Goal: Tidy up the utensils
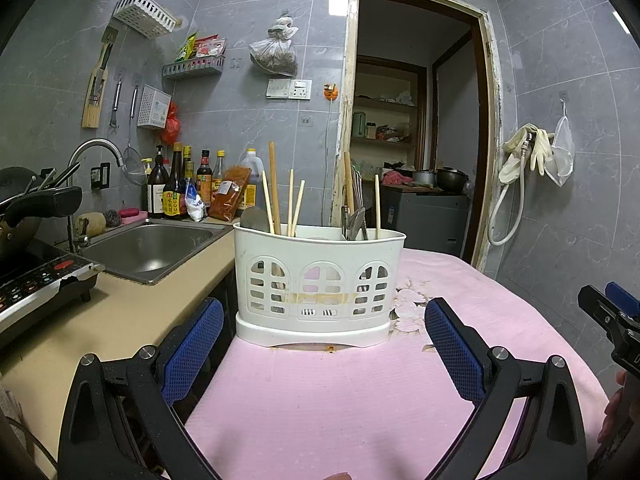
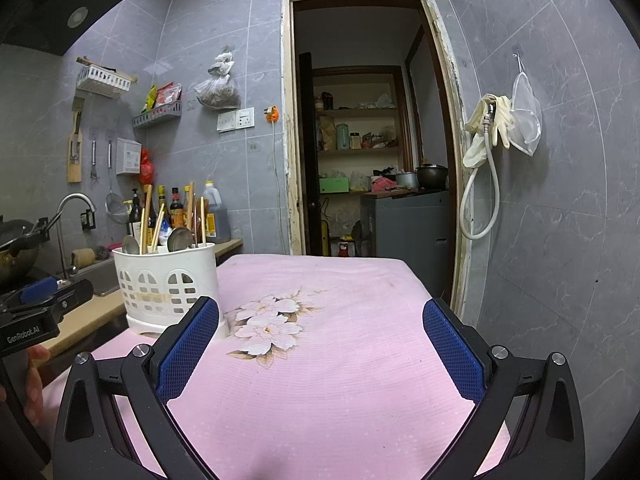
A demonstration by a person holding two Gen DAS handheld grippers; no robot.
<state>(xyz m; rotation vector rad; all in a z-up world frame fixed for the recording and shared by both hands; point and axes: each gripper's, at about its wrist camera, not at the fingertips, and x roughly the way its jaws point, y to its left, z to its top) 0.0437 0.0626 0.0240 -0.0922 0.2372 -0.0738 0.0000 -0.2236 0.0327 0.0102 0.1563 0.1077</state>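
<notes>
Chopsticks (image 1: pixel 295 204) and spoons (image 1: pixel 354 222) stand upright in the white slotted caddy (image 1: pixel 320 276) on the pink cloth (image 1: pixel 340 400), sorted into its compartments, which suits either a finished tidy-up or one about to start. Both the left gripper (image 1: pixel 324 344) and right gripper (image 2: pixel 320 344) hover spread wide and empty, the left squarely facing the caddy, probably to keep it within reach.

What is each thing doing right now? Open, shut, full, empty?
Left tongs: open, holding nothing.
Right tongs: open, holding nothing.
White utensil holder: upright on the pink cloth, chopsticks and spoons standing in it.
Sink: empty, faucet not running.
Doorway: open.
</notes>
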